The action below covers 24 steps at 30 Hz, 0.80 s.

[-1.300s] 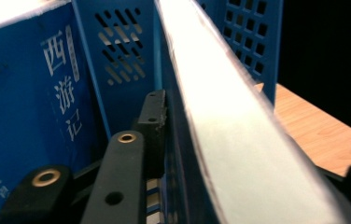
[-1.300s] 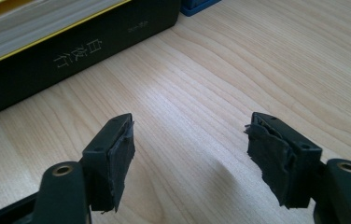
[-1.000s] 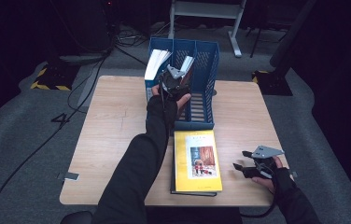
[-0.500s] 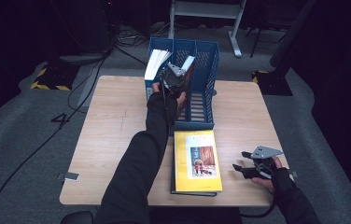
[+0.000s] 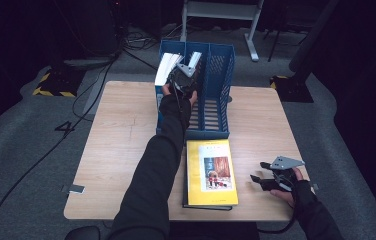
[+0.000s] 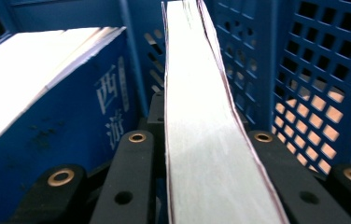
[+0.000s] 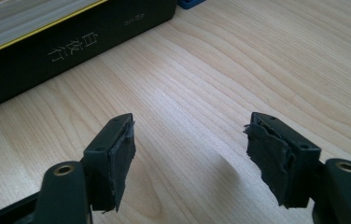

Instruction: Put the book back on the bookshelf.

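Left claw [image 6: 201,154] has just closed on a book [image 6: 197,116], upright in the blue rack [image 5: 216,75] beside another book [image 6: 47,116]. Keep it vertical, clear of the divider. Right claw [image 7: 190,158] rests wide on the bench [image 7: 239,60].

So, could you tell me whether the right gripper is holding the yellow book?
No, the right gripper stands open over bare table, with the yellow book lying apart from it.
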Available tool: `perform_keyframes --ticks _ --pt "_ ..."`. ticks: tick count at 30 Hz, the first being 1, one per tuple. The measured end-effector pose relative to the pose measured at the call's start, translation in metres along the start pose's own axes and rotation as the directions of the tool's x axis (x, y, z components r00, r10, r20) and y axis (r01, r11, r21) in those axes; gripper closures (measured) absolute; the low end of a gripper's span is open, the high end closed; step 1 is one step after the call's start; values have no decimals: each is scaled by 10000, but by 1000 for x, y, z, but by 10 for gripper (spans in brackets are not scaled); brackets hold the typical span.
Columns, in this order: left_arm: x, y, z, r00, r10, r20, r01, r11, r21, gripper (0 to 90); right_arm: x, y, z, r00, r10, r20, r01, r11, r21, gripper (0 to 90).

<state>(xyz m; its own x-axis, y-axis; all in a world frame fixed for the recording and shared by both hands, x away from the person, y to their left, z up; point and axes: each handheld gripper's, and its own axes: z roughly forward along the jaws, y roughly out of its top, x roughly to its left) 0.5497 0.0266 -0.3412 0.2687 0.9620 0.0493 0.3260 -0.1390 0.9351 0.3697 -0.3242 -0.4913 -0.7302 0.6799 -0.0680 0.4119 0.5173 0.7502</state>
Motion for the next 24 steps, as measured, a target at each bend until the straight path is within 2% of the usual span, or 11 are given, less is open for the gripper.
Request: perform_keyframes --ticks 2,5,14,21,24 --pt "0 2 1 9999 38 -110 -38 10000 -67 732 0 0 1 10000 -28 14 28 10000 7 328" --pt "0 0 5 9997 -75 -245 80 9998 194 727 1 0 1 10000 -51 -17 51 10000 2 328" --pt "-1 0 -1 9989 65 -473 -66 10000 -6 673 3 1 1 9999 -103 -46 104 9999 55 327" --pt "2 2 -10 9997 39 -235 -36 9999 127 636 3 1 0 10000 -80 -38 80 10000 14 327" --pt "3 2 -16 9997 202 -138 -199 9996 213 610 2 1 0 10000 -58 -49 58 10000 39 326"
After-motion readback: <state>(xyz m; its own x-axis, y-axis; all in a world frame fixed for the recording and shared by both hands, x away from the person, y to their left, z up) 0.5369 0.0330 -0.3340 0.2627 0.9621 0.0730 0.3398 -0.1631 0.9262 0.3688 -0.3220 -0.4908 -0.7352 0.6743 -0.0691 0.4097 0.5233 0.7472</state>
